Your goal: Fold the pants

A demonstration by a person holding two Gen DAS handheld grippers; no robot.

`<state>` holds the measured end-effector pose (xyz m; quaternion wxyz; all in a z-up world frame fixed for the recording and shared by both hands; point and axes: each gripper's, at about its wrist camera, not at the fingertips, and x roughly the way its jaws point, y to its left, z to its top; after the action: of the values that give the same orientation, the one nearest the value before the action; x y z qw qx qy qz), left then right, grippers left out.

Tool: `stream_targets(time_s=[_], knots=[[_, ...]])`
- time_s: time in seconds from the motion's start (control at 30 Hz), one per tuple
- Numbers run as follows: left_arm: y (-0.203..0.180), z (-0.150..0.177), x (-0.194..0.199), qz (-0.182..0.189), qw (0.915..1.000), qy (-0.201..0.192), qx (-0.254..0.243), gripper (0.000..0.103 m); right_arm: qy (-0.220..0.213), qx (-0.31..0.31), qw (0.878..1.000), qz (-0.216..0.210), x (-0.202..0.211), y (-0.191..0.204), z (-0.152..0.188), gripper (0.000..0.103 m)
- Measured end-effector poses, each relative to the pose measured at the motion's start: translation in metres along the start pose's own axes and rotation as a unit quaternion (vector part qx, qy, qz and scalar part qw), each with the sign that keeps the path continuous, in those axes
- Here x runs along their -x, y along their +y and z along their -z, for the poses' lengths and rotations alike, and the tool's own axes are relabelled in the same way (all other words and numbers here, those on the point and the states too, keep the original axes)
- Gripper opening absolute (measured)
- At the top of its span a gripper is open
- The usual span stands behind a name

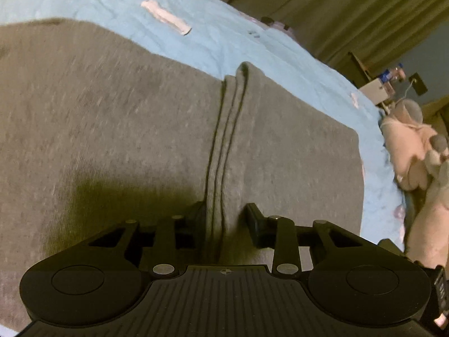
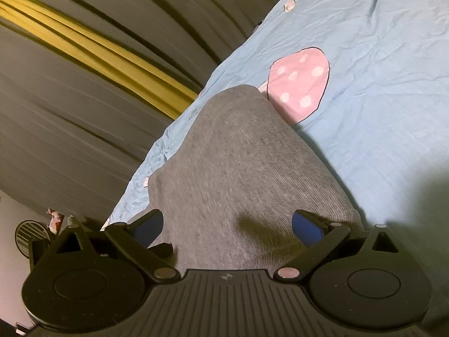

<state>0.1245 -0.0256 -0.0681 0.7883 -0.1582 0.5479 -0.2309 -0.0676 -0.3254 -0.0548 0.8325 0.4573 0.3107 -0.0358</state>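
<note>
The grey pants point(image 1: 126, 118) lie on a light blue bedsheet point(image 1: 213, 42). In the left wrist view my left gripper point(image 1: 224, 219) is narrowed around a raised fold of the grey fabric point(image 1: 224, 154), which runs between its black fingers point(image 1: 254, 221). In the right wrist view the pants point(image 2: 238, 168) stretch away from me over the sheet point(image 2: 378, 98). My right gripper point(image 2: 227, 224) is wide open, its blue-padded fingers point(image 2: 306, 226) spread on either side of the grey cloth, which lies between and under them.
The sheet carries a pink spotted mushroom print point(image 2: 300, 84) just beyond the pants. A pink plush toy point(image 1: 412, 157) lies at the bed's right edge. Dark curtains point(image 2: 84, 112) with a yellow strip hang beside the bed. A fan point(image 2: 28, 236) stands low left.
</note>
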Motion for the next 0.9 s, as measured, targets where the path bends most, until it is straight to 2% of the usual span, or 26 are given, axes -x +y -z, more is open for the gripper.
stream_targets(time_s=[0.07, 0.17, 0.3, 0.37, 0.4, 0.43, 0.47, 0.5, 0.57, 0.63, 0.77, 0.9], knots=[[0.006, -0.003, -0.003, 0.016, 0.9997, 0.005, 0.015, 0.035, 0.001, 0.008, 1.0, 0.003, -0.002, 0.001, 0.0, 0.099], [0.005, -0.005, -0.002, 0.035, 0.9992, 0.007, 0.02, 0.022, -0.001, 0.018, 1.0, 0.006, -0.002, 0.004, 0.001, 0.099], [-0.008, 0.001, 0.013, 0.055, 0.9978, -0.032, -0.017, 0.019, -0.006, 0.013, 1.0, 0.003, 0.0, 0.003, 0.001, 0.099], [-0.013, 0.003, 0.008, 0.045, 0.9982, -0.034, -0.019, 0.023, -0.007, 0.014, 1.0, 0.005, -0.001, 0.003, 0.001, 0.099], [-0.014, 0.003, 0.0, 0.024, 0.9993, -0.023, -0.016, 0.036, -0.008, 0.017, 1.0, 0.007, -0.002, 0.004, 0.002, 0.099], [-0.013, 0.003, -0.01, 0.008, 0.9999, -0.012, -0.008, 0.036, -0.008, 0.021, 1.0, 0.009, -0.003, 0.005, 0.002, 0.099], [-0.011, 0.003, -0.013, 0.008, 0.9999, -0.014, -0.005, 0.036, -0.007, 0.026, 1.0, 0.011, -0.003, 0.007, 0.003, 0.099], [-0.011, 0.002, -0.012, 0.011, 0.9997, -0.021, 0.001, 0.033, -0.008, 0.031, 0.999, 0.013, -0.003, 0.008, 0.004, 0.099], [-0.009, -0.001, -0.01, 0.024, 0.9993, -0.022, 0.021, 0.018, -0.012, 0.036, 0.999, 0.014, -0.003, 0.01, 0.004, 0.099], [-0.006, -0.003, -0.004, 0.035, 0.9984, -0.029, 0.034, 0.018, -0.022, 0.04, 0.999, 0.013, 0.0, 0.011, 0.005, 0.099], [-0.008, 0.001, 0.016, 0.048, 0.9971, -0.05, 0.03, 0.017, -0.063, 0.042, 0.997, 0.008, 0.011, 0.012, 0.003, 0.099], [-0.002, 0.0, 0.039, 0.039, 0.9966, -0.068, 0.022, 0.017, -0.076, 0.04, 0.996, 0.005, 0.016, 0.011, 0.002, 0.099]])
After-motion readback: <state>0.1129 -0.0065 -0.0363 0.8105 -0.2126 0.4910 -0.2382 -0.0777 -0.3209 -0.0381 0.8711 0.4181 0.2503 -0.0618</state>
